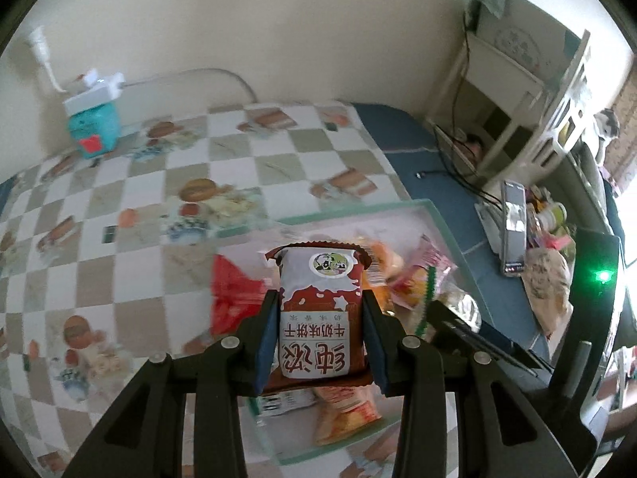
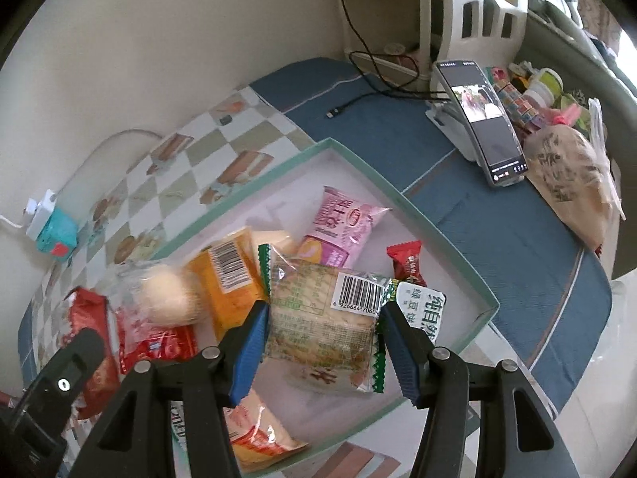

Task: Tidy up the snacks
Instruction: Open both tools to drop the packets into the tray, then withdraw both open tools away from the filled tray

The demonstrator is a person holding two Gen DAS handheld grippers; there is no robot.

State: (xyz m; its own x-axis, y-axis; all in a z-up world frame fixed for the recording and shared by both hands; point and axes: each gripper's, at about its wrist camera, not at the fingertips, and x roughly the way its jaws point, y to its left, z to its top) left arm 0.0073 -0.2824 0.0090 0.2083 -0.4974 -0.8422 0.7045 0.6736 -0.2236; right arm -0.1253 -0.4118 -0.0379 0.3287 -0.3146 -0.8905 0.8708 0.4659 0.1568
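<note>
Biscuit packet [image 1: 318,310] reads 牛奶味饼干; barcode label [image 2: 358,290] 6926664.

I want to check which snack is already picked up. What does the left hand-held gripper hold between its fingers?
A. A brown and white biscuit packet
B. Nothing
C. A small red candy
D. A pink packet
A: in the left wrist view, the left hand-held gripper is closed on the brown and white biscuit packet, with both blue pads pressing on its sides, above the tray.
</note>
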